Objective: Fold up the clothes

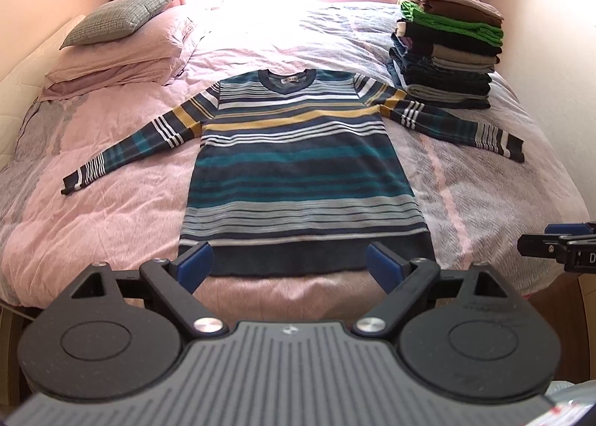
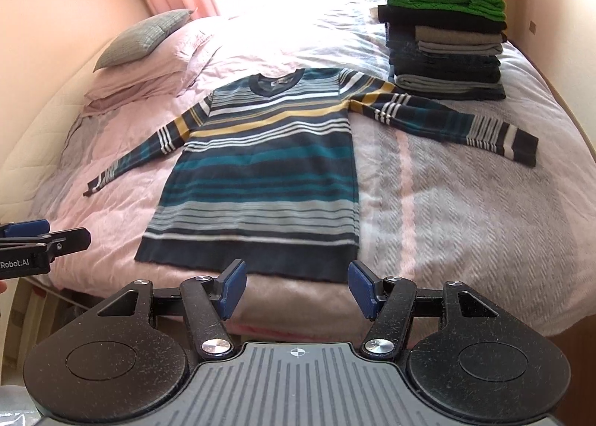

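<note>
Both sets of jaws stand wide apart and hold nothing. The left gripper [image 1: 288,262] hovers over the near edge of the bed, its blue pads [image 1: 195,265] framing the dark hem of the striped sweater [image 1: 298,165] without touching it. The right gripper [image 2: 298,286] hangs beside it, also above the bed's near edge, with its pads [image 2: 234,288] clear of the hem and only bare quilt between them.

The sweater lies face up and flat on the pink quilt [image 1: 111,202], neckline toward the window, hem toward the grippers. Both sleeves are spread outward and slightly down: the left sleeve [image 1: 123,150] ends near the pillow side, the right sleeve [image 2: 465,124] ends just in front of the stack of folded clothes [image 2: 447,42].

Task status, judged from the layout:
- Done: several garments are folded and stacked at the far right of the bed; the sweater is laid out and smoothed.
- Left: every fold of the sweater. No sleeve is turned in, and the body is not doubled over.
- Probable step in hand: approach toward a first grasp, likely at the hem or a sleeve.

Two pillows [image 1: 111,46] rest at the far left, well apart from the work.
</note>
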Action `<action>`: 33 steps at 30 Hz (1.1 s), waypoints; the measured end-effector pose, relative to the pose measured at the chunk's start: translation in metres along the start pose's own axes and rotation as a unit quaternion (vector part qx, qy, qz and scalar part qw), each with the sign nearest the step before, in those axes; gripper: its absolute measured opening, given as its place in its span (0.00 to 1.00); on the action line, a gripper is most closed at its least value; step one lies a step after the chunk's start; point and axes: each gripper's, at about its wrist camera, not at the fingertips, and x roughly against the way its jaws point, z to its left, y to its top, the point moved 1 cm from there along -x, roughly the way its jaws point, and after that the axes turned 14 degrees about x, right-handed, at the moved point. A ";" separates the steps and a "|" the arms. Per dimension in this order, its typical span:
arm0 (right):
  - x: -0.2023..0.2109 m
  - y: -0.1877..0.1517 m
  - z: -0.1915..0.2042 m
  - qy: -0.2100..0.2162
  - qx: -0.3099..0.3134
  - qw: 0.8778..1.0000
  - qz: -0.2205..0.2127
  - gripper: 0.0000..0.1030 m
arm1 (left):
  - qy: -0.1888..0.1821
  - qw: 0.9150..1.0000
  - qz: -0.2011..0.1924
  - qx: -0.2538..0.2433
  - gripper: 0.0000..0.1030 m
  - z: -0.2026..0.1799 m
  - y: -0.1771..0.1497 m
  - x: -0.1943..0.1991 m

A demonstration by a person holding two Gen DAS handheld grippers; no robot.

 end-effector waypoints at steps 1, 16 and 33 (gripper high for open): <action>-0.007 0.006 0.001 -0.002 -0.001 1.000 0.001 0.56 | -0.001 1.000 -0.001 0.001 0.86 0.004 0.006 -0.005; -0.116 0.142 0.031 -0.055 -0.069 0.996 0.008 0.56 | -0.014 0.997 0.006 0.075 0.94 0.130 0.153 -0.117; -0.238 0.284 0.044 -0.126 -0.062 0.990 0.005 0.56 | -0.026 0.861 0.020 0.507 0.88 0.428 0.177 -0.319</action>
